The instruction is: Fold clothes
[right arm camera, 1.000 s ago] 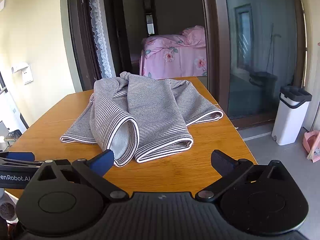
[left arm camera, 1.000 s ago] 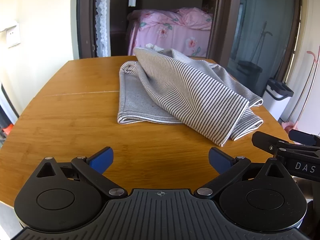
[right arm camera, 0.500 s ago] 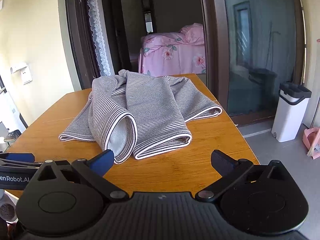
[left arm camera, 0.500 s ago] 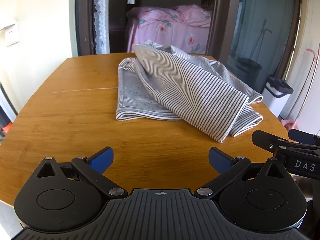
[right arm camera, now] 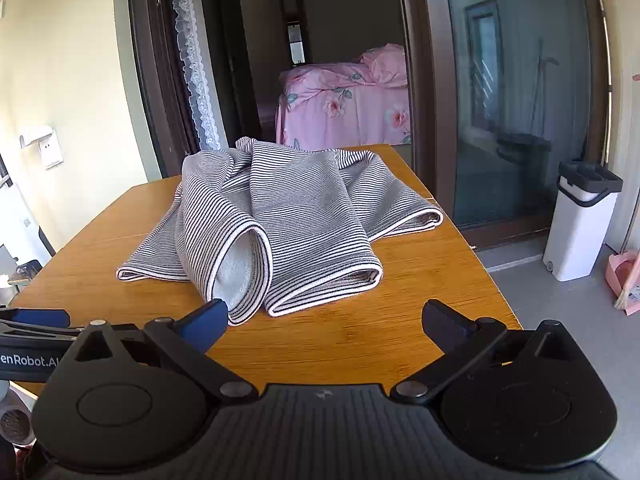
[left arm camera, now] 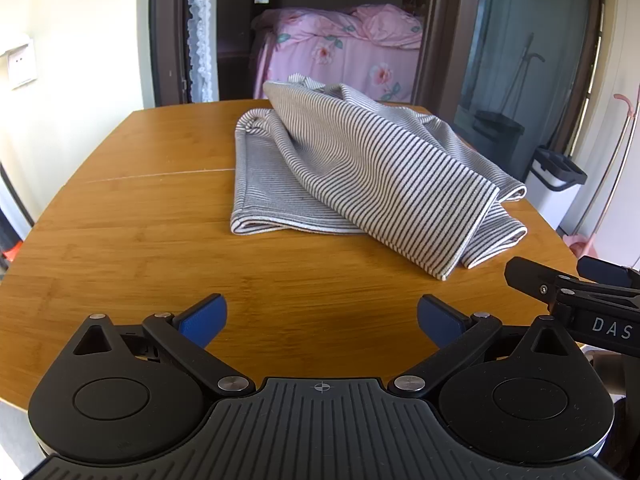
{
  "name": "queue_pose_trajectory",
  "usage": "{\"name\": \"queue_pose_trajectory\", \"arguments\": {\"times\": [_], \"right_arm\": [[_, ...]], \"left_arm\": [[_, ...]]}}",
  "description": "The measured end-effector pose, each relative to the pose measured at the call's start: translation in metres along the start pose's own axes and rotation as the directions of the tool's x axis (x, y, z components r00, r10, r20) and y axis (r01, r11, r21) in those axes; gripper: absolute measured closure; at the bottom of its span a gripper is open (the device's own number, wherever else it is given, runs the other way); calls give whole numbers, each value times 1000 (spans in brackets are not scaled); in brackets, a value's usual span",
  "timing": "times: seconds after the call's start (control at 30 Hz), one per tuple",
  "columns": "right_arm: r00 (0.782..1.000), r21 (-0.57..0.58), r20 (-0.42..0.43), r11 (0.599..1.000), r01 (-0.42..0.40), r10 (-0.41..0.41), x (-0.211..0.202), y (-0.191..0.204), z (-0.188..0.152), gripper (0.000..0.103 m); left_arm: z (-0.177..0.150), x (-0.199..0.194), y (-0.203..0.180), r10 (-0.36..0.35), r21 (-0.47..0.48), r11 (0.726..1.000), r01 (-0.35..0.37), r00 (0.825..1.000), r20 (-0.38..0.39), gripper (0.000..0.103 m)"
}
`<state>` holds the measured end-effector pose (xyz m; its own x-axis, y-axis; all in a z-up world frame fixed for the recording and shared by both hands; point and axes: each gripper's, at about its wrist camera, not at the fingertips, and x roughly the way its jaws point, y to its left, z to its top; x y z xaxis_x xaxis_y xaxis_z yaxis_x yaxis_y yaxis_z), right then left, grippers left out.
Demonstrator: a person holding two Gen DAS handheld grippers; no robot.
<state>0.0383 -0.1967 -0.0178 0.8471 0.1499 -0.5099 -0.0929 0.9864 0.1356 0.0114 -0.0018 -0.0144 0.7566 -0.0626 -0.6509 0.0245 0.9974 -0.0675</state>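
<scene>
A grey-and-white striped garment (left arm camera: 360,172) lies loosely bunched on the wooden table (left arm camera: 132,216), toward its far right part. In the right wrist view the same garment (right arm camera: 288,216) shows a rolled sleeve end facing me. My left gripper (left arm camera: 320,316) hovers open over the table's near edge, well short of the cloth, with nothing between its blue pads. My right gripper (right arm camera: 324,320) is open too, its left fingertip (right arm camera: 208,316) close to the rolled cloth end. The right gripper's body (left arm camera: 576,296) shows at the right of the left wrist view.
Beyond the table a doorway opens on a bed with pink floral bedding (left arm camera: 340,52). A white bin with a dark lid (right arm camera: 580,220) stands on the floor right of the table, beside a glass door (right arm camera: 508,112). The table's right edge (right arm camera: 472,248) drops to grey floor.
Both views have shifted slightly, and the garment sits a little lower and closer in the right wrist view. The cloth itself has not moved. Both grippers stay open.
</scene>
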Motion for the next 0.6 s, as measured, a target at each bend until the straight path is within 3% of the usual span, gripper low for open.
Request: {"name": "queue_pose_trajectory", "arguments": {"times": [0.6], "right_arm": [[1000, 2, -4, 1000, -3, 3, -3, 1, -3, 0]], "left_arm": [[2, 1, 0, 0, -2, 1000, 0, 1000, -7, 0]]}}
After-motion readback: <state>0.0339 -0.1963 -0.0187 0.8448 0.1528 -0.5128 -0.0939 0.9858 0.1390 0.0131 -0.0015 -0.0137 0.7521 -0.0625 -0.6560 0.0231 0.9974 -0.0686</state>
